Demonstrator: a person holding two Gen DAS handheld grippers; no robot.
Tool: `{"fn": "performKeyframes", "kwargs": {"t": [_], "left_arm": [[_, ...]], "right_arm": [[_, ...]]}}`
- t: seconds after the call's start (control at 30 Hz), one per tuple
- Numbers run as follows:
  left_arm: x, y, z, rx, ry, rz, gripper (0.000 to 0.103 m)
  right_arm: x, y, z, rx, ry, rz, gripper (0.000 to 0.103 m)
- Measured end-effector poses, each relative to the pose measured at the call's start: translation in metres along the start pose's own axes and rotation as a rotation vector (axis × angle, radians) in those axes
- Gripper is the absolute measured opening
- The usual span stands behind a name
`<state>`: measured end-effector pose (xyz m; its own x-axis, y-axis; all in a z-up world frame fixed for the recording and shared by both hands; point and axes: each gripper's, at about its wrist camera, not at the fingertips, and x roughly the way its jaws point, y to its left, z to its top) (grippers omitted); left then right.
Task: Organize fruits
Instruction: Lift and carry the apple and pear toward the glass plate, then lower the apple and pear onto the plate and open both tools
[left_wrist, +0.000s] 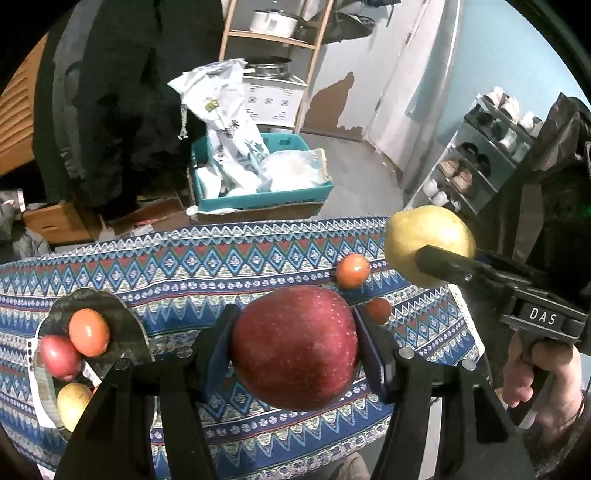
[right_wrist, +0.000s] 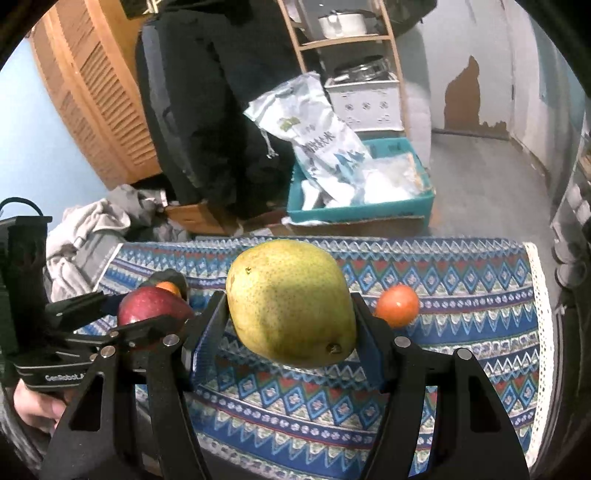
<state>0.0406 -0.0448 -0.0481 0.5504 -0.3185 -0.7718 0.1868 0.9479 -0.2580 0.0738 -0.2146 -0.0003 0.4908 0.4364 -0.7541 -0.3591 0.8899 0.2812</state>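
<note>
1. Gripping a large red apple (left_wrist: 293, 349), the left gripper (left_wrist: 291, 350) has both blue pads pressed on the fruit's flanks and holds it above the patterned tablecloth (left_wrist: 184, 280).
2. Dark crimson skin with pale speckles covers the apple; it fills the whole gap between the pads.
3. Clamped the same way, a pear (right_wrist: 291, 302) sits in the right gripper (right_wrist: 290, 314), clear of the cloth.
4. Yellow-green and finely freckled, the pear lies tilted, its dark calyx end toward the lower right in the right wrist view.
5. On the cloth at the left, a dark plate (left_wrist: 94, 299) carries an orange tomato (left_wrist: 89, 332), a small red apple (left_wrist: 59, 357) and a yellowish fruit (left_wrist: 72, 404), all bunched together.
6. Two more tomatoes lie loose on the cloth: a larger one (left_wrist: 352, 270) near the far edge and a smaller one (left_wrist: 378, 311) just beside the held apple's right pad.
7. White letters "DAS" (left_wrist: 542, 316) show on the right gripper's body; "GenRobot" (right_wrist: 64, 377) shows on the left one, with the rest of that word hidden.
8. Beyond the table, a teal box (left_wrist: 266, 195) holds a white printed sack (right_wrist: 317, 140); its characters are too small to read.
</note>
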Motion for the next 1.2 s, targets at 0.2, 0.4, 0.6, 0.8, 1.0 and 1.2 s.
{"fn": "performKeyframes", "kwargs": {"t": [0.2,0.4,0.6,0.8,1.0,1.2], "left_arm": [[-0.01,0.021,0.0,-0.034,-0.013,0.014,0.063],[-0.021,0.043,-0.004,-0.069,-0.027,0.029,0.063],[-0.029,0.068,-0.01,-0.112,-0.034,0.05,0.063],[-0.036,0.099,-0.016,-0.164,-0.039,0.077,0.063],[-0.038,0.132,-0.025,-0.225,-0.03,0.11,0.063],[-0.034,0.163,-0.034,-0.277,-0.013,0.146,0.063]], "right_arm": [[0.01,0.019,0.008,-0.018,0.006,0.014,0.066],[0.024,0.04,0.013,-0.041,0.019,0.047,0.066],[0.042,0.059,0.019,-0.052,0.037,0.076,0.066],[0.064,0.083,0.021,-0.07,0.069,0.113,0.066],[0.091,0.109,0.017,-0.092,0.114,0.158,0.066],[0.119,0.133,0.013,-0.107,0.164,0.197,0.066]]}}
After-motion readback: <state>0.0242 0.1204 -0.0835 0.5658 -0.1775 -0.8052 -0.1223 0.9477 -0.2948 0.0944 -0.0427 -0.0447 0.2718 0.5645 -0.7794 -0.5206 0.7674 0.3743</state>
